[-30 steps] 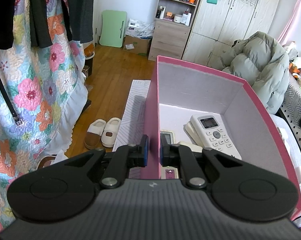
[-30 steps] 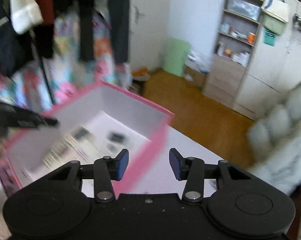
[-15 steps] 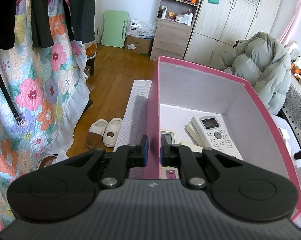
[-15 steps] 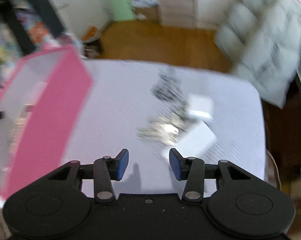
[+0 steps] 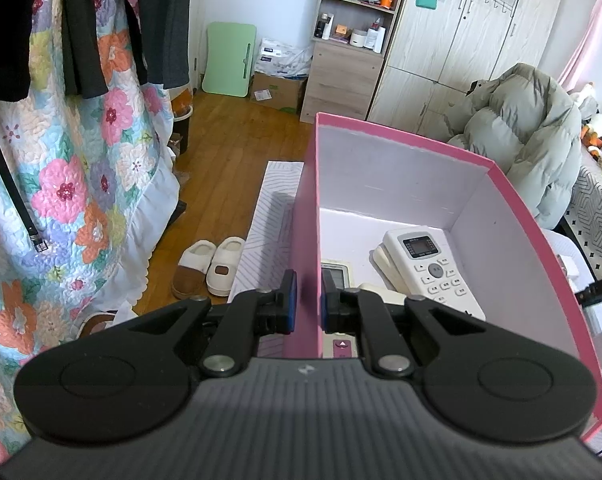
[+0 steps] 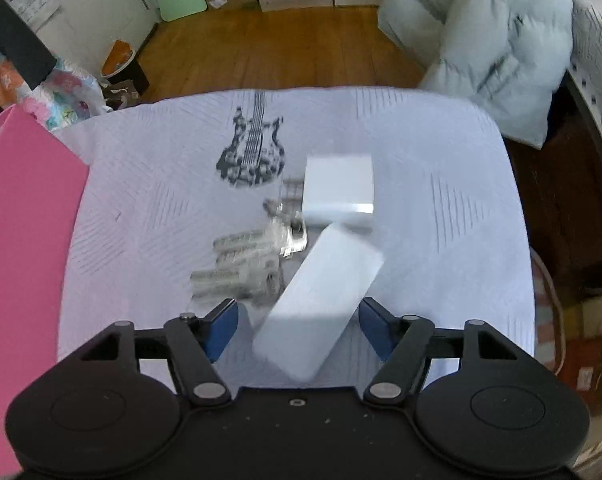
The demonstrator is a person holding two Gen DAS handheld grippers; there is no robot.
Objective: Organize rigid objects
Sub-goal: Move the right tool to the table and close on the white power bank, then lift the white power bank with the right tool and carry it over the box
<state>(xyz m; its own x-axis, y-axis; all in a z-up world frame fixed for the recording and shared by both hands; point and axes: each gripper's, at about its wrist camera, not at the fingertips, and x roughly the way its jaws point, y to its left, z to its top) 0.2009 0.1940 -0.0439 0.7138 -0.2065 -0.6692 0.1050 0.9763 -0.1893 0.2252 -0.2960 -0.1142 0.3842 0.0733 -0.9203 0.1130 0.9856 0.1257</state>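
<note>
In the left wrist view my left gripper [image 5: 308, 300] is shut on the near left wall of the pink box [image 5: 421, 140]. Inside the box lie a white remote control [image 5: 433, 264] and other flat devices. In the right wrist view my right gripper [image 6: 299, 326] hangs over the white-clothed table [image 6: 441, 184] with its jaws opening. A long white box [image 6: 321, 300] lies slanted between the fingers, and the pads stand clear of it. A square white box [image 6: 339, 188] lies just beyond. A blurred bundle of batteries in clear wrap [image 6: 241, 264] lies left of them.
The pink box's outer wall [image 6: 21, 260] fills the left edge of the right wrist view. A grey puffer jacket [image 6: 497, 36] lies past the table's far right corner. Slippers [image 5: 209, 268] sit on the wooden floor beside a floral quilt [image 5: 61, 200].
The right gripper has swung away from the pink box, dropped toward the table and rolled, and its jaws have widened around the long white box. The left gripper has kept its hold unchanged.
</note>
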